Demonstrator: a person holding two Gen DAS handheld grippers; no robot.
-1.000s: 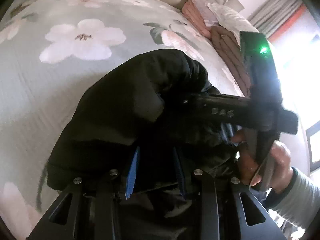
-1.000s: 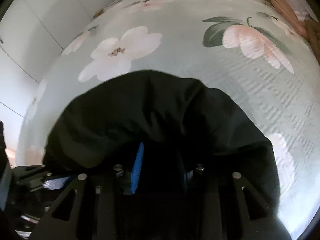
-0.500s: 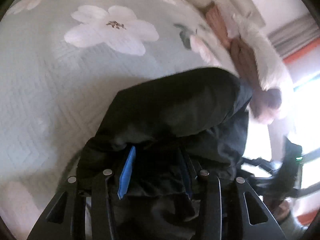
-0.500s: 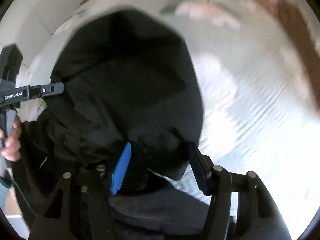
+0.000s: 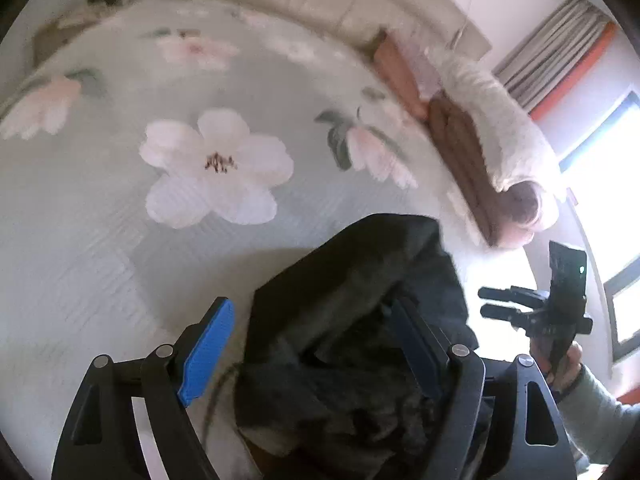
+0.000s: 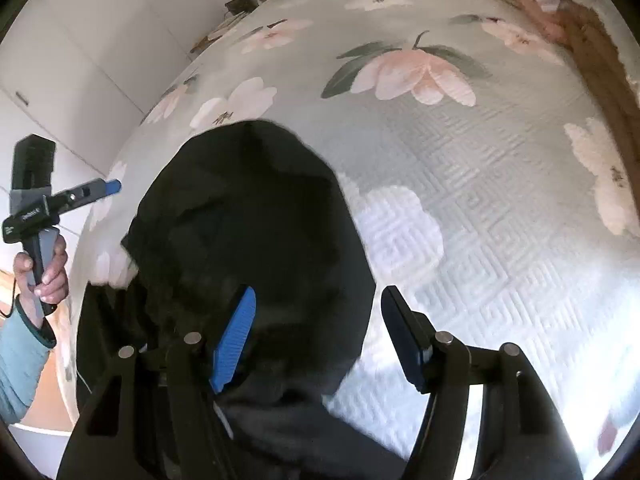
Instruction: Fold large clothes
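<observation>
On the bed (image 6: 500,208), which carries a pale green quilted cover printed with large white and pink flowers, I find the black garment (image 6: 256,216) lying in a bunched, folded heap near the edge closest to my cameras. My left tongs (image 5: 310,350) stand released: the jaws have just been opening, the blue pad (image 5: 206,354) on one side is well clear of the cloth over bare cover, and the other finger sits against the dark folds without pinching them (the garment does lie partly between the two). My right tongs (image 6: 320,340) are likewise released, jaws just opened; one blue pad (image 6: 234,342) shows in front of the black fabric, the opposite finger stands over the quilted cover just beside the garment's edge, and nothing is gripped. From the right wrist view I can see the left tongs held off to the side by a hand (image 6: 42,272) in a light teal sleeve (image 6: 20,364), apart from the garment. From the left wrist view the right tongs appear past the garment's far side. Along the far side of the bed lie folded brown and pink textiles (image 5: 460,148) and a white fluffy item (image 5: 500,120); white cupboards (image 6: 72,40) stand behind
</observation>
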